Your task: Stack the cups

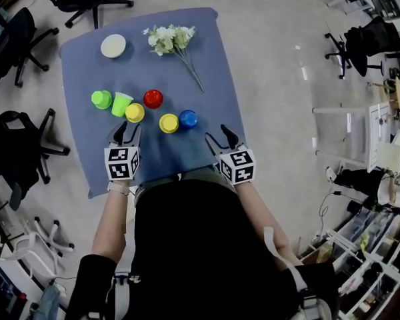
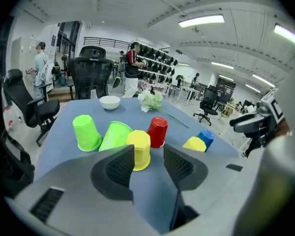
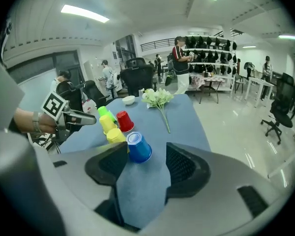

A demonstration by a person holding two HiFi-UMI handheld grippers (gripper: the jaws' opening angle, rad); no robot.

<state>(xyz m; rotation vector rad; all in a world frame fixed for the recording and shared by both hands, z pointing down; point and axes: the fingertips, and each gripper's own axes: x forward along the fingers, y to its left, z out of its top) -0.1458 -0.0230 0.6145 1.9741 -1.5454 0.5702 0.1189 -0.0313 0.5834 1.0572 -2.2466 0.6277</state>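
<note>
Grey left tongs [image 2: 148,154] stand partly open over the blue-clothed bench [image 1: 93,145], gripping nothing. A yellow cup [image 2: 139,149] sits upside down just ahead of their tips. The right tongs [image 3: 146,154] gape wide and are empty too, with a blue cup [image 3: 138,147] ahead in line with the gap. A second yellow cup [image 1: 169,123] sits beside the blue one. Farther back are a red cup [image 1: 153,99], a light green cup [image 1: 121,103] on its side and a green cup [image 1: 101,99], none stacked. Beyond them are a white bowl [image 1: 113,46] and flowers [image 1: 172,40].
</note>
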